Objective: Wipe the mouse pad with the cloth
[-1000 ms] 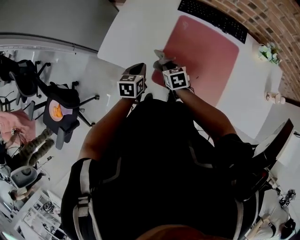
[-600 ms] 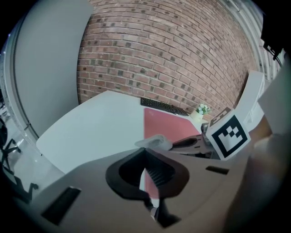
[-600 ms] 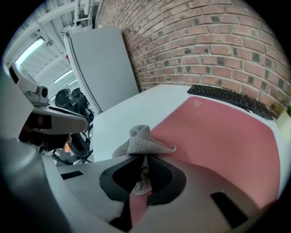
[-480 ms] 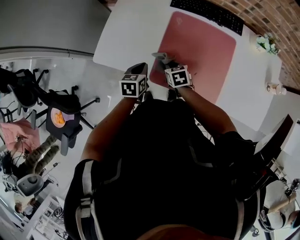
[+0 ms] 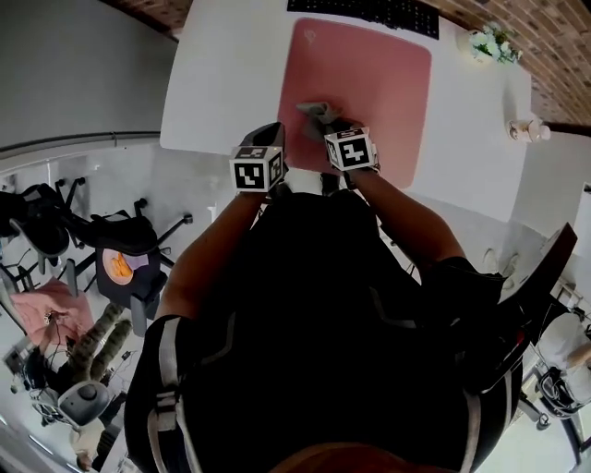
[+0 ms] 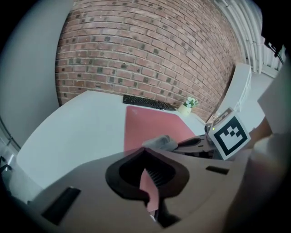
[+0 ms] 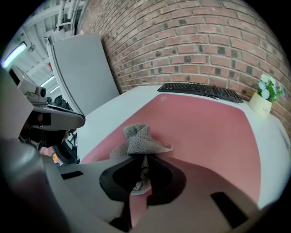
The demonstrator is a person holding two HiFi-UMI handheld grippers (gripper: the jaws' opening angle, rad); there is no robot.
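The pink mouse pad (image 5: 369,88) lies on the white table (image 5: 222,83). My right gripper (image 5: 325,127) is shut on a grey cloth (image 5: 316,112), which rests bunched on the pad's near left part. In the right gripper view the cloth (image 7: 141,139) sticks out past the right gripper (image 7: 142,160) onto the mouse pad (image 7: 204,132). My left gripper (image 5: 274,139) hangs at the table's near edge, left of the pad, with nothing in it. In the left gripper view the left gripper (image 6: 147,169) shows only a thin slit, and the cloth (image 6: 159,142) lies ahead.
A black keyboard (image 5: 365,13) lies along the pad's far edge. A small potted plant (image 5: 488,42) and a small pale object (image 5: 528,130) stand on the table's right side. A brick wall (image 6: 150,50) is behind. Office chairs (image 5: 120,245) stand on the floor at left.
The head view has swung, so the table now looks squarer on. The right gripper with the cloth sits a little farther in from the pad's left edge. The left gripper has hardly moved.
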